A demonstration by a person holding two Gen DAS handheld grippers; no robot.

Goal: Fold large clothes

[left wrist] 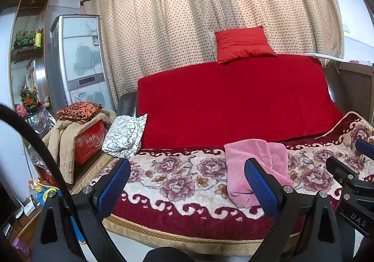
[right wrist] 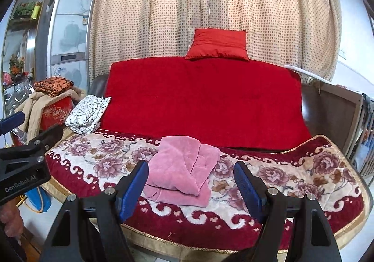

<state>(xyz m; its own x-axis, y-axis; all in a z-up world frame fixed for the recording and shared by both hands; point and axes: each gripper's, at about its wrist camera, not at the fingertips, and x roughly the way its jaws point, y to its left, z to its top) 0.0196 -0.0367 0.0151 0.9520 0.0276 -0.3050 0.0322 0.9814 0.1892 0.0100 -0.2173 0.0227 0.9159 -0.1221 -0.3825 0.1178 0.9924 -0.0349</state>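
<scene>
A pink fleecy garment [right wrist: 182, 170] lies folded into a thick bundle on the flowered blanket [right wrist: 292, 173] that covers the sofa seat. My right gripper [right wrist: 191, 180] hovers just in front of it, open, its blue pads wide apart and touching nothing. In the left wrist view the same pink garment [left wrist: 254, 168] sits to the right, partly behind the right blue pad. My left gripper [left wrist: 187, 180] is open too, held over the blanket [left wrist: 177, 182] to the left of the garment. Each gripper shows at the edge of the other's view.
A red throw [right wrist: 205, 103] drapes the sofa back with a red cushion [right wrist: 218, 44] on top. A black-and-white patterned cloth [right wrist: 87, 114] lies at the sofa's left end. Beside it a red box [left wrist: 90, 145] carries a beige coat and an orange folded cloth. Curtains hang behind.
</scene>
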